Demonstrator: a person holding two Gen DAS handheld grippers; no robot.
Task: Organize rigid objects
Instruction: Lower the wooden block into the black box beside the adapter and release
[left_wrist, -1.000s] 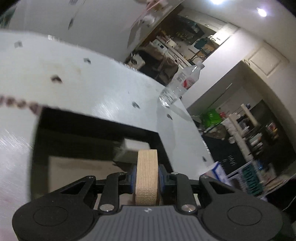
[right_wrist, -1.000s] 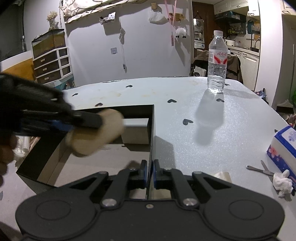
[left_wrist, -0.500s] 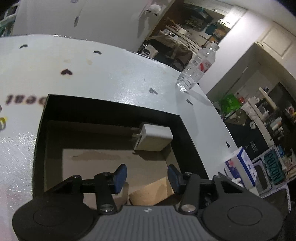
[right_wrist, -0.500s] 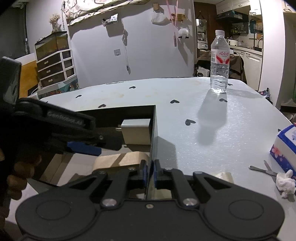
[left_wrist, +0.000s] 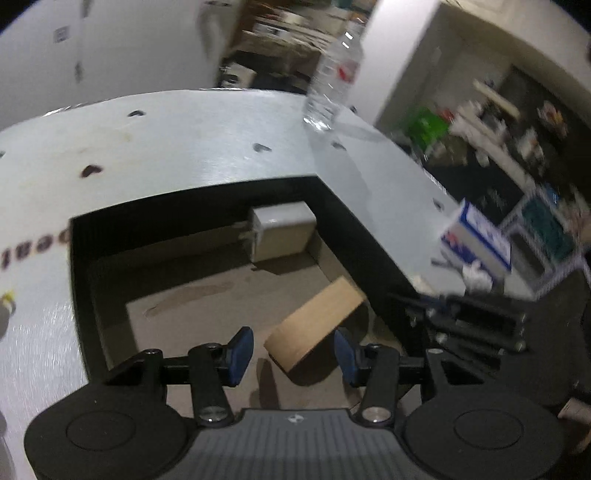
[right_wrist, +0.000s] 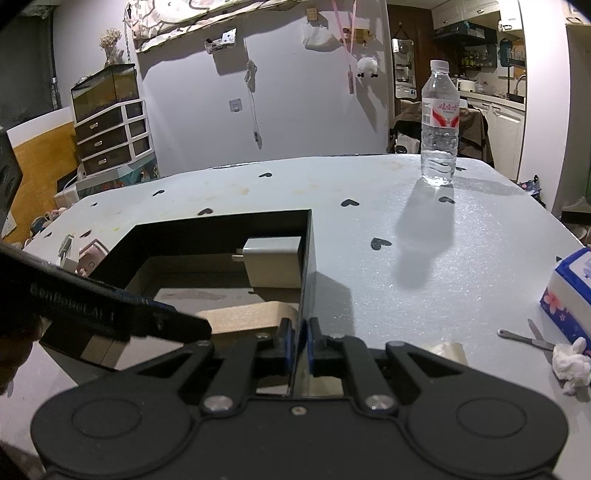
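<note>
The tan roll (left_wrist: 317, 325) lay on its side on the floor of the black box (left_wrist: 79, 266), tilted against the right-hand wall, with the grey adapter (left_wrist: 282, 230) resting in the far corner, well apart from it. My left gripper (left_wrist: 291, 352) hung just above the roll, its jaws spread after just opening, nothing between its blue pads (left_wrist: 240, 349). My right gripper (right_wrist: 298, 345) was pressed together on the thin right wall of the box, pinching it near the front edge. I judged the roll the weak point: being round, it could turn off that wall and roll across the floor if I nudged it or jolted the box. Drawing my left gripper out carelessly could catch the roll or the rim and drag the box. If my right gripper slipped or tugged, the light wall might bend or the box slide on the table (right_wrist: 369, 192), toward the tissue box (right_wrist: 570, 291) and the small metal tool (right_wrist: 524, 338) lying nearby.
</note>
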